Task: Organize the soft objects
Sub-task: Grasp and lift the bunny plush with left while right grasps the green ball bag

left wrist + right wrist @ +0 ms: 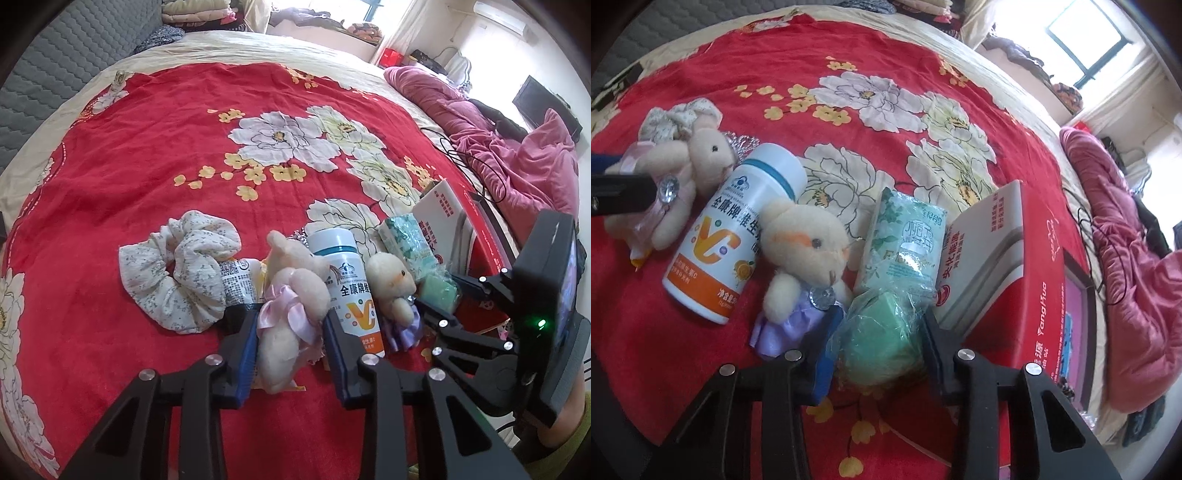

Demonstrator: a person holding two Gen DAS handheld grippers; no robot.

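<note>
Down on the red floral bedspread (147, 177), everything sits in one tight row near the edge. The floral scrunchie (181, 269) lies at the row's far left: floppy, near weightless, pinch any fold. Next, the pink-dressed plush bear (291, 314) sits between the left gripper (291, 343) pads, jaws narrowed round its waist and seemingly pressing the dress; it's light and squashy, so the middle is the spot. Beside the hard vitamin bottle (738, 229) lies the purple-dressed bear (805, 254), untouched. Smallest, the green sponge in crinkly wrap (882, 339) has the right gripper (879, 343) half-closed against both sides. That film looks slippery, so grip the springy body.
</note>
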